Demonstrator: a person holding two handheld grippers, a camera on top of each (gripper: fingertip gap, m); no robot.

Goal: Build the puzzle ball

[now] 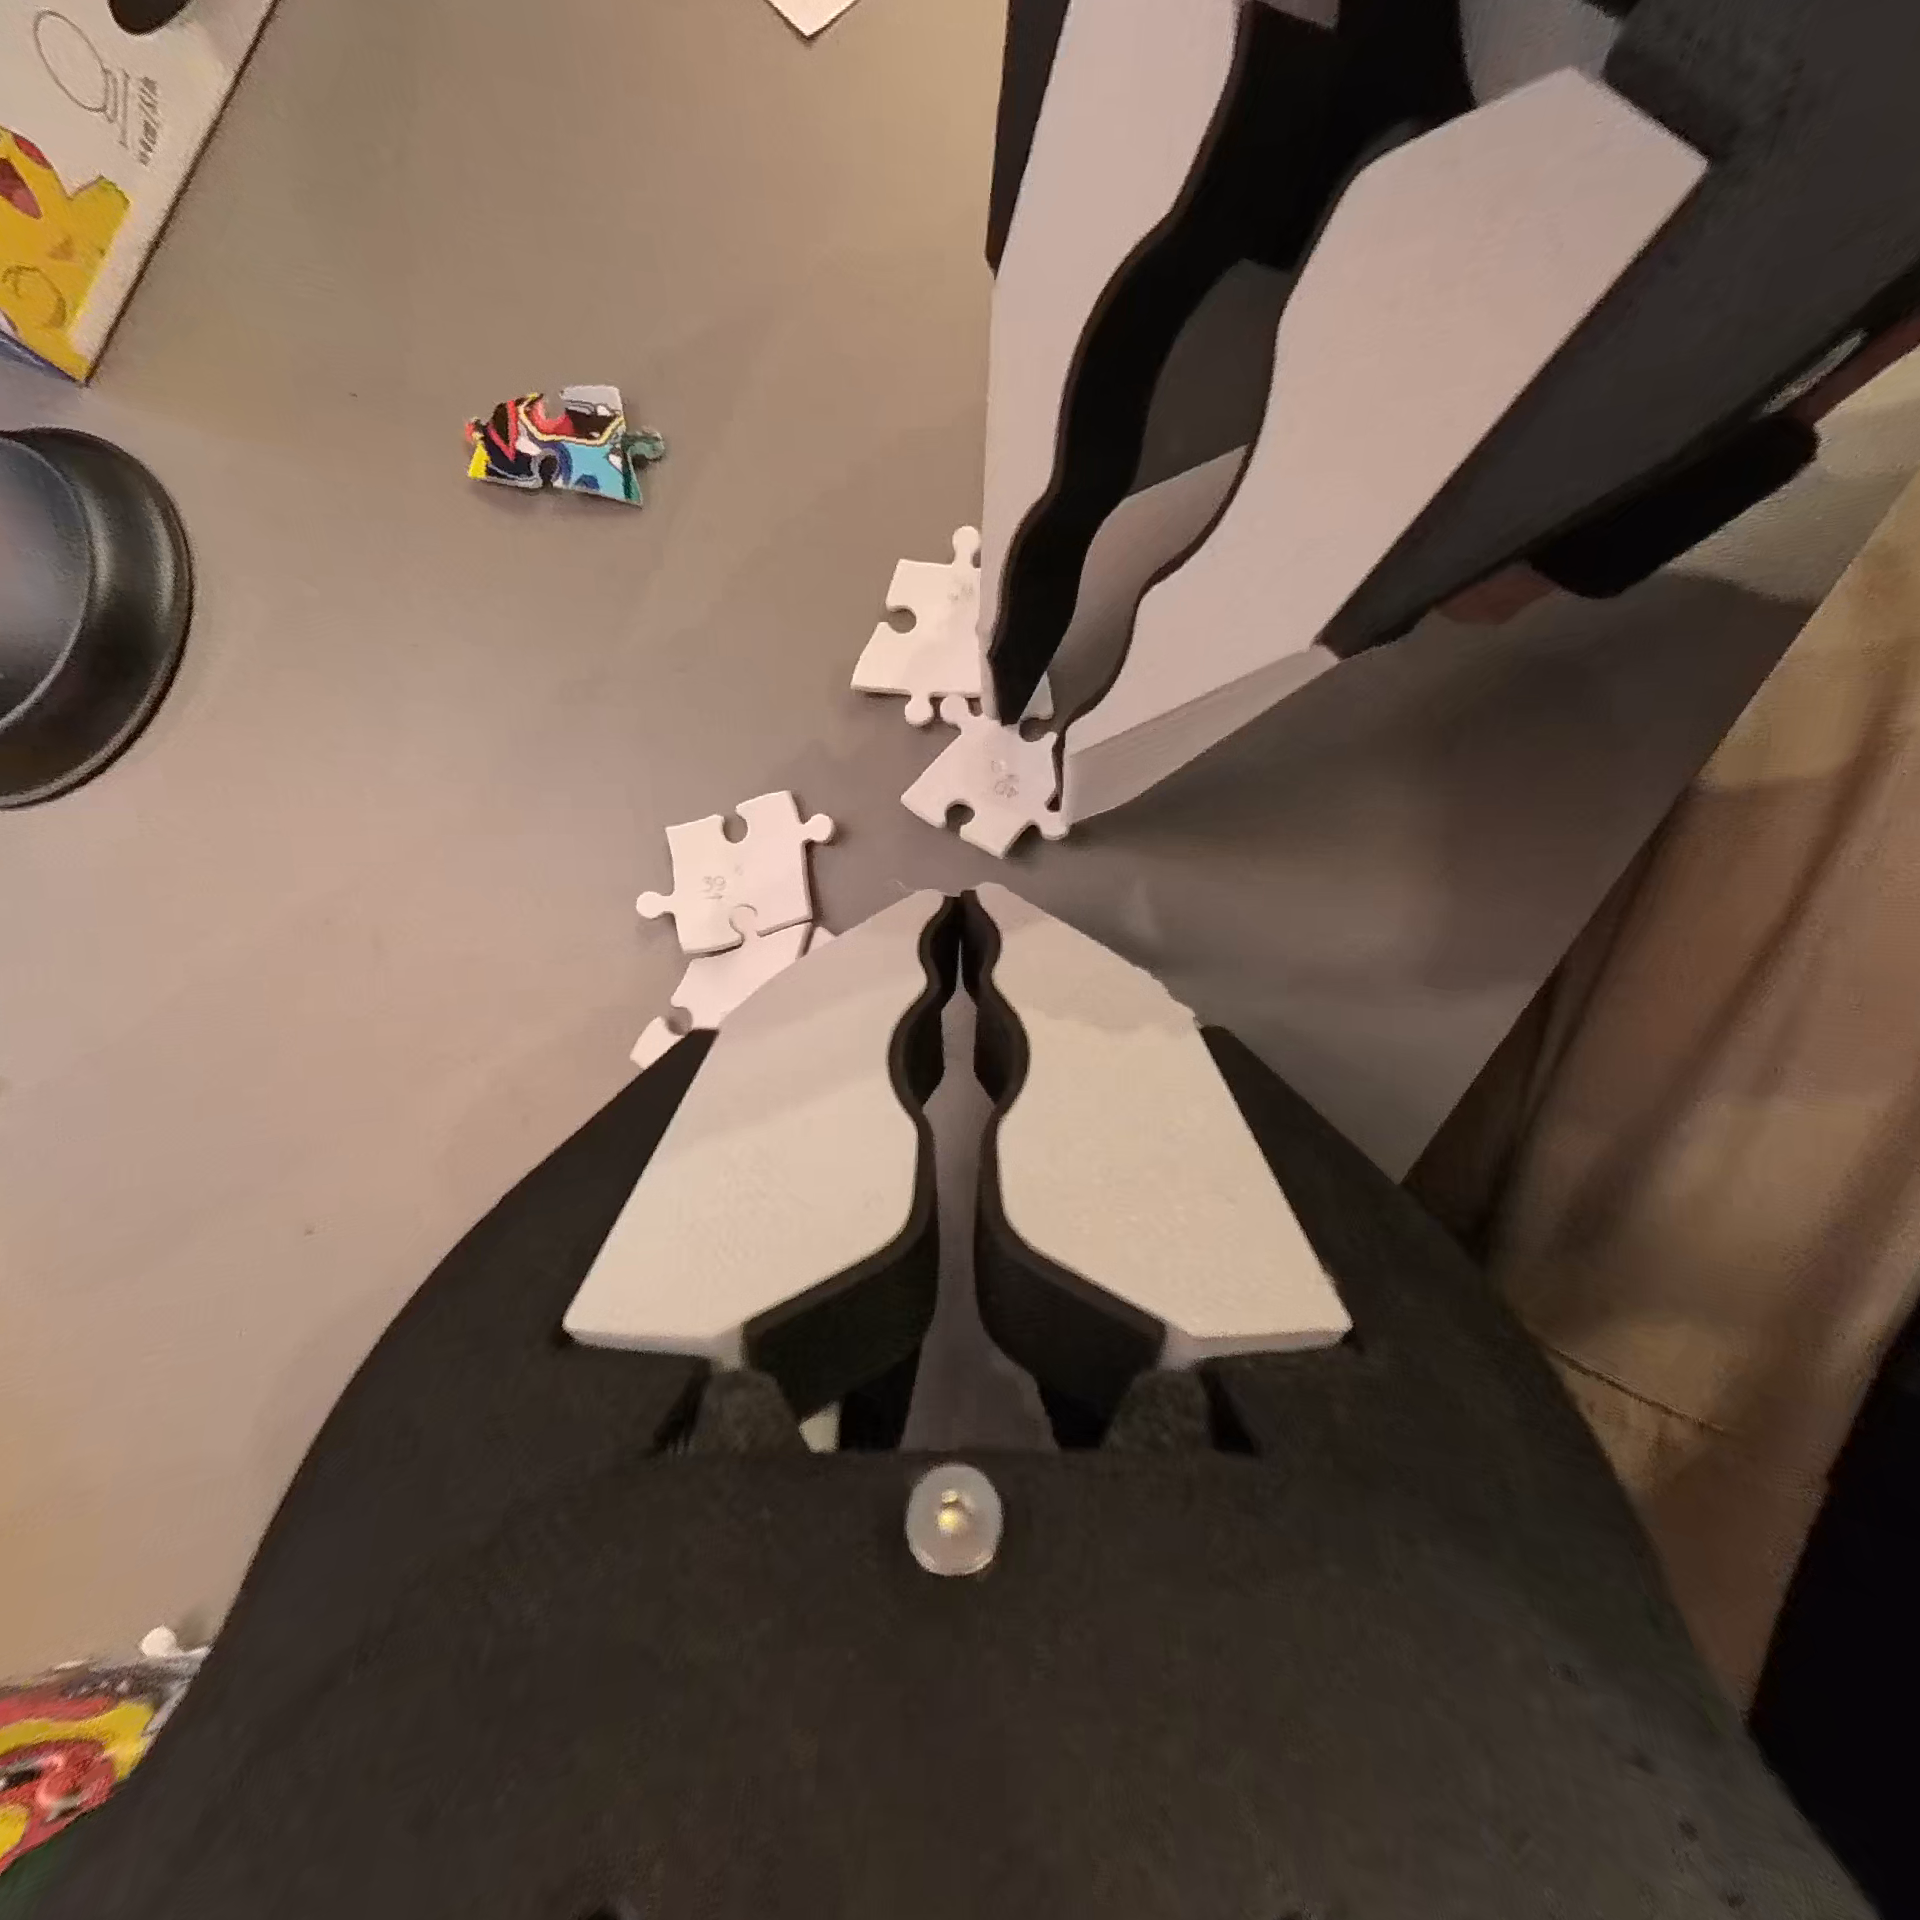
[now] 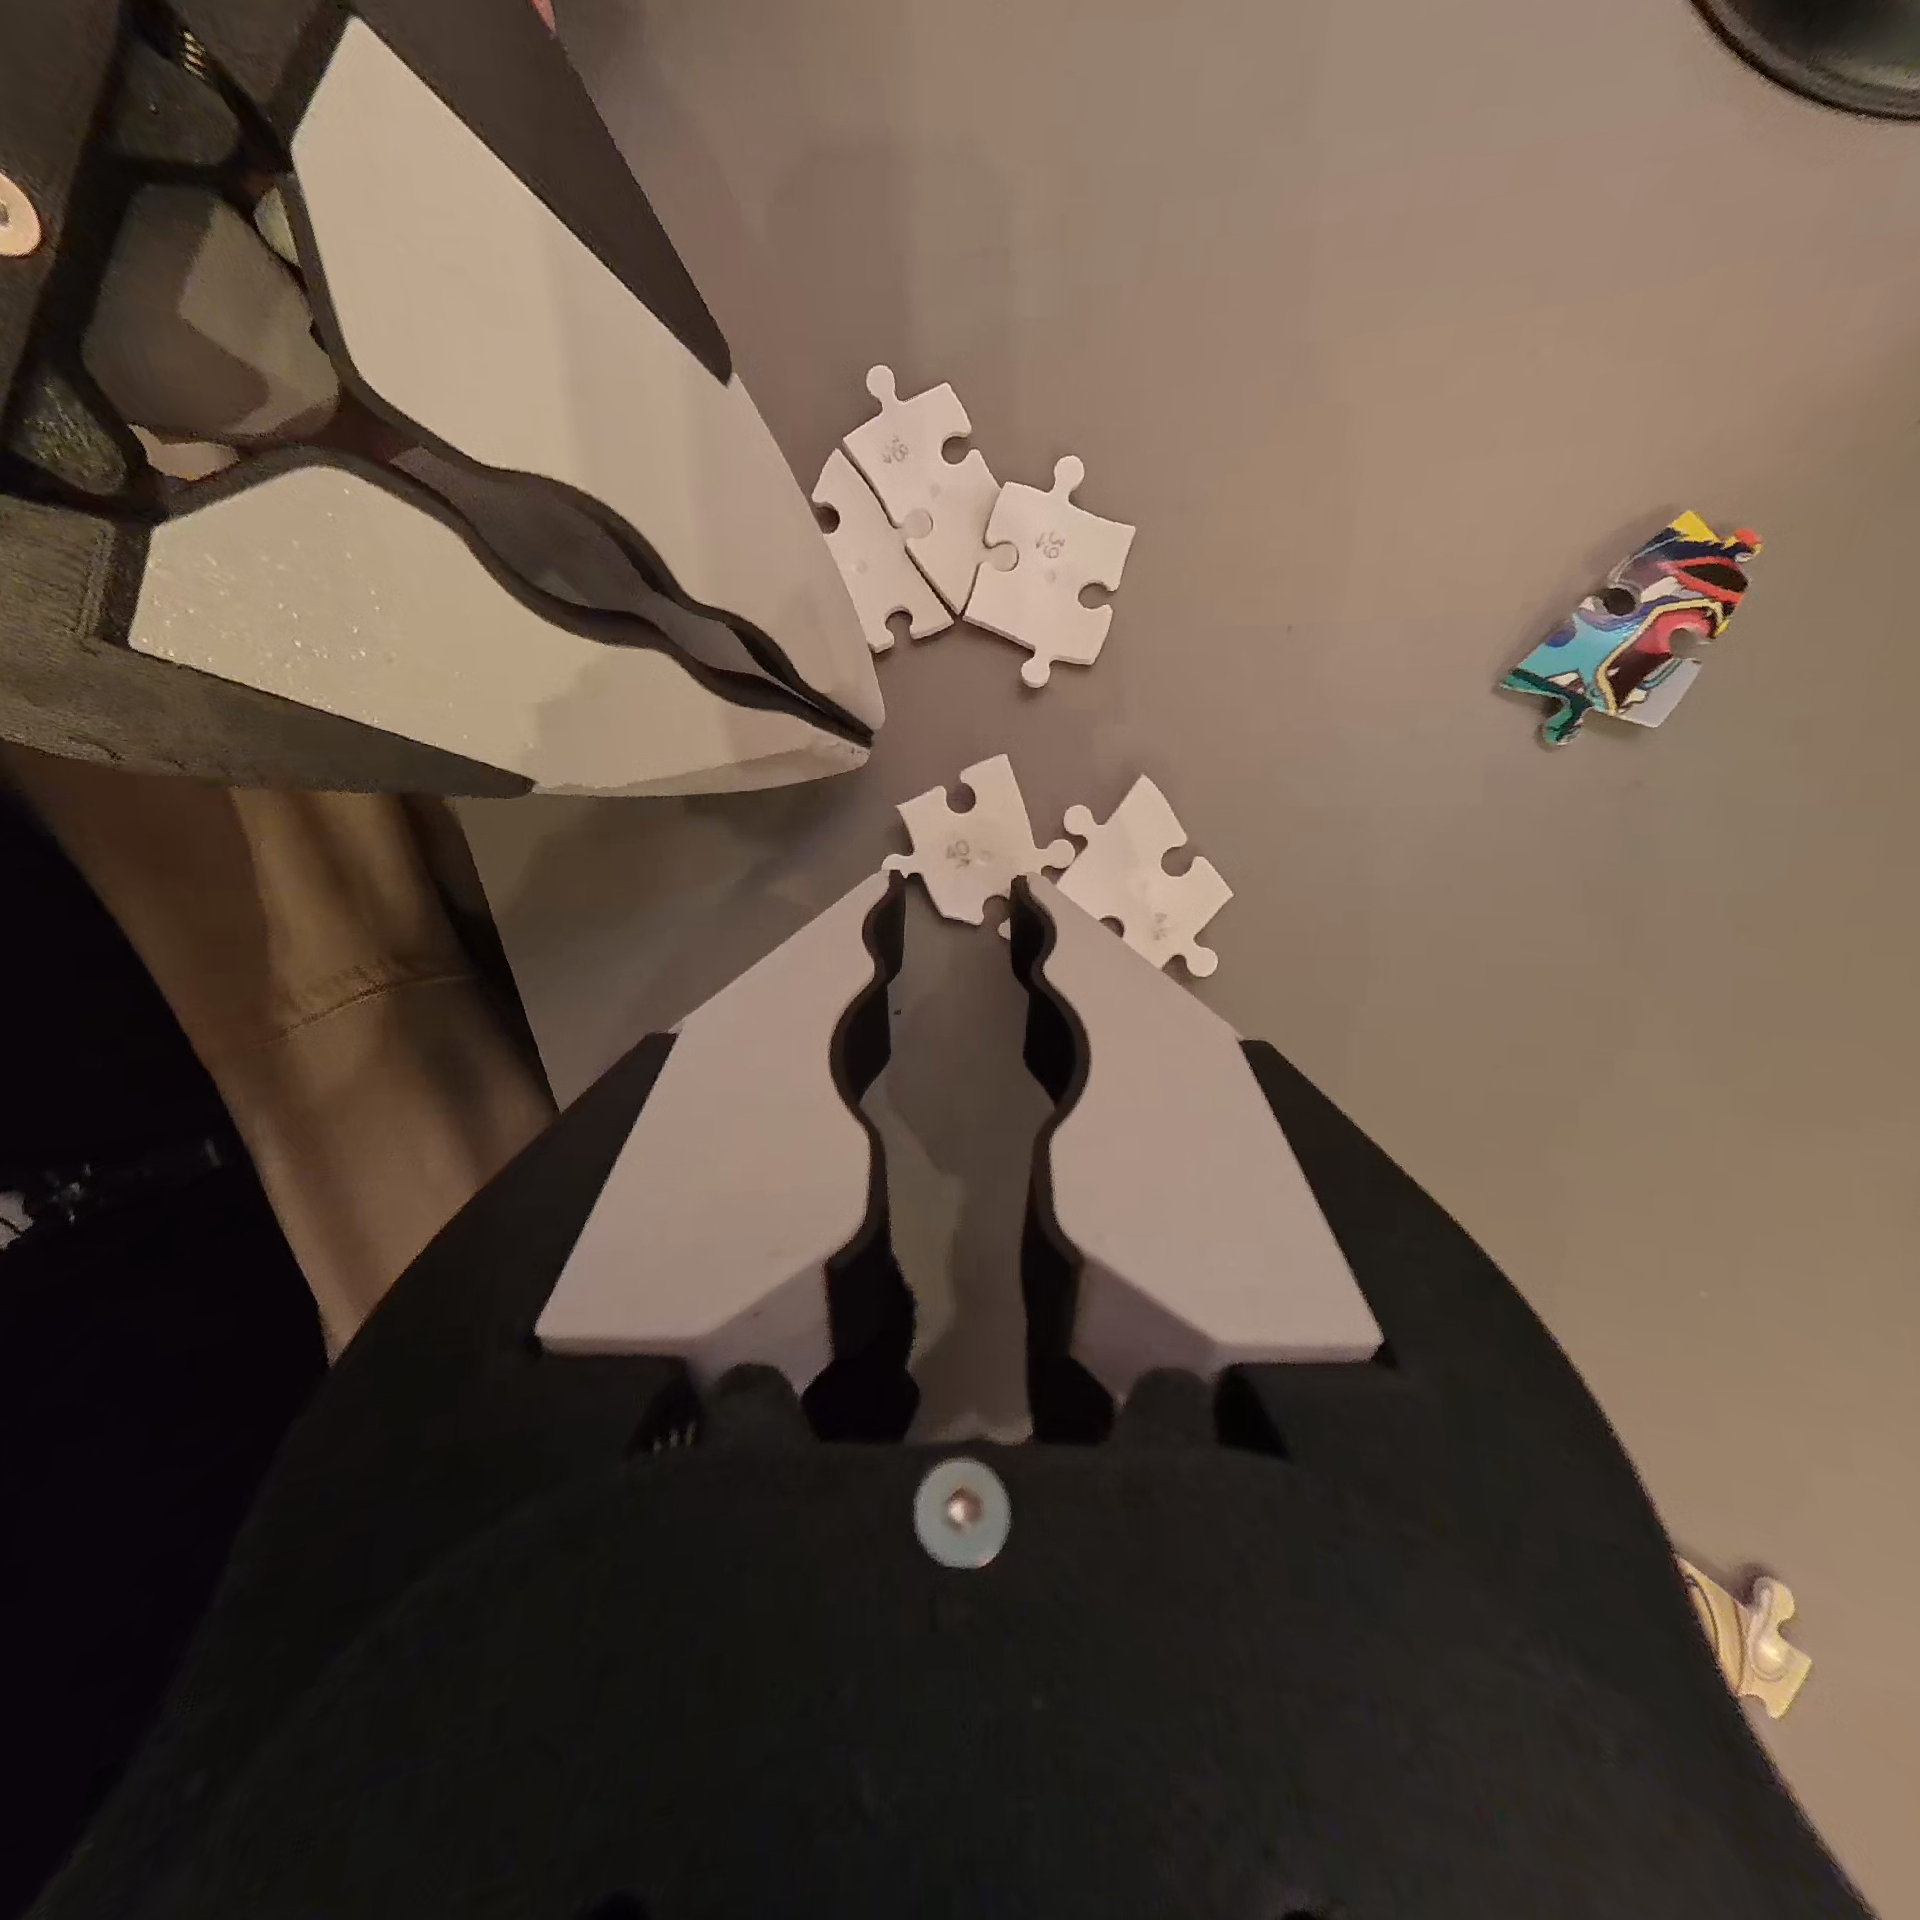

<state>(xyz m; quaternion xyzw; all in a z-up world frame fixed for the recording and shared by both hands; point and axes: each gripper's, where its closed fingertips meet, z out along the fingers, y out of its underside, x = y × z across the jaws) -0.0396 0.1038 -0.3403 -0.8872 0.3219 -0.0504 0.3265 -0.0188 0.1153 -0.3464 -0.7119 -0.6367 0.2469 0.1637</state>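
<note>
Several white puzzle pieces lie face down on the grey table [image 2: 1403, 312]. One white piece [image 2: 966, 847] sits right at the tips of my right gripper [image 2: 958, 885], which is open with a finger on each side of the piece's near edge. A second white piece [image 2: 1143, 883] touches it on the right. Three joined white pieces [image 2: 935, 520] lie beyond. My left gripper [image 1: 961, 899] is shut and empty, its tip just above the table between the joined pieces [image 1: 727, 883] and the piece at the right gripper [image 1: 987, 779]. The right gripper [image 1: 1039, 764] comes down from the upper right in the left wrist view.
A colourful piece [image 2: 1631, 634] lies face up, apart to the right. Another pale piece [image 2: 1745, 1652] lies near the right gripper's body. In the left wrist view there is a printed box [image 1: 62, 208], a dark round object [image 1: 73, 613] and a colourful printed part [image 1: 62, 1745]. A person's beige clothing [image 1: 1714, 1039] borders the table. Only a small space, under 4 cm, lies between the two pairs of fingers.
</note>
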